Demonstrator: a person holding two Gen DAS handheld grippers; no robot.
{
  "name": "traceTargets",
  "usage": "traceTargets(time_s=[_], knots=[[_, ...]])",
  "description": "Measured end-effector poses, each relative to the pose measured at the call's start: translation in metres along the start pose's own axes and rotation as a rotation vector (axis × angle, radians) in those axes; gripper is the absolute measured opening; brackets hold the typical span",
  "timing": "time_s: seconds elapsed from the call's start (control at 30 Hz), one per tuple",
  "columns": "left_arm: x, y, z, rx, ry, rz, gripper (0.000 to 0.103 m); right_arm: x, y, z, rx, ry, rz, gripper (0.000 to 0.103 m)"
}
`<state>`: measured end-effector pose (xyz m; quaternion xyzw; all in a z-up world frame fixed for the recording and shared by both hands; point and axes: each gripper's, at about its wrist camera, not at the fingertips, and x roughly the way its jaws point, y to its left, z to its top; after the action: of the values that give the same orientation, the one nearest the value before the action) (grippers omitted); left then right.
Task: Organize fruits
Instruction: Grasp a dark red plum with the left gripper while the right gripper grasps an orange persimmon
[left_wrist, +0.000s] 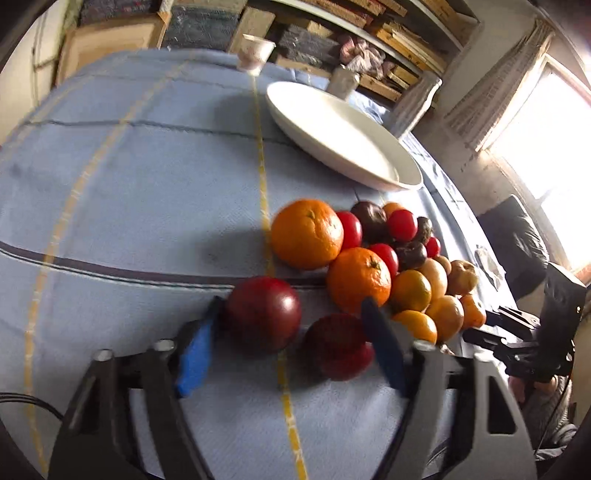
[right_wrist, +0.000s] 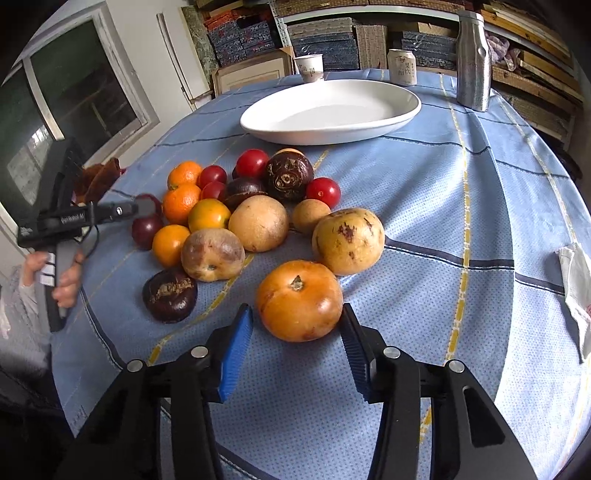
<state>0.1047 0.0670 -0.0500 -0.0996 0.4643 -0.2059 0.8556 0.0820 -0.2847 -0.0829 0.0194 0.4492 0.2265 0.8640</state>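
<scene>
Right gripper (right_wrist: 297, 325), jaws narrowed, brackets an orange persimmon-like fruit (right_wrist: 299, 299); left gripper (left_wrist: 291, 325) stands wide around two dark red plums (left_wrist: 263, 312), crowded by oranges (left_wrist: 306, 233). A white oval dish (right_wrist: 332, 107) lies beyond on the blue checked tablecloth (right_wrist: 461, 206), before stacked shelves.

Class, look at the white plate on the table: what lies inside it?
The white plate appears empty: the right wrist view shows only its bare white inside, and all the fruit lies on the cloth in front. Its raised near rim hides a thin strip of the inside.
</scene>
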Motion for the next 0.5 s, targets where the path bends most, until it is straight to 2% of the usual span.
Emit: traceTargets(time_s=[0.1,0.17,0.2,0.4,0.47,0.5], knots=[[0.005,-0.014,-0.004,0.075,0.000,0.036,0.086,0.002,-0.005,0.004,0.036,-0.004,0.025,0.050],[0.002,-0.012,-0.004,0.068,-0.009,0.024,0.076,0.004,-0.004,0.004,0.037,-0.004,0.029,0.049],[-0.001,-0.010,-0.003,0.058,-0.019,0.013,0.066,0.004,-0.004,0.004,0.035,-0.006,0.029,0.045],[-0.008,-0.011,-0.003,0.069,-0.053,0.035,0.060,0.003,-0.006,0.003,0.040,-0.010,0.039,0.045],[-0.012,-0.010,-0.004,0.071,-0.065,0.050,0.050,0.003,-0.005,0.003,0.038,-0.010,0.037,0.044],[-0.015,-0.009,-0.005,0.069,-0.065,0.054,0.034,0.003,-0.006,0.002,0.039,-0.010,0.037,0.044]])
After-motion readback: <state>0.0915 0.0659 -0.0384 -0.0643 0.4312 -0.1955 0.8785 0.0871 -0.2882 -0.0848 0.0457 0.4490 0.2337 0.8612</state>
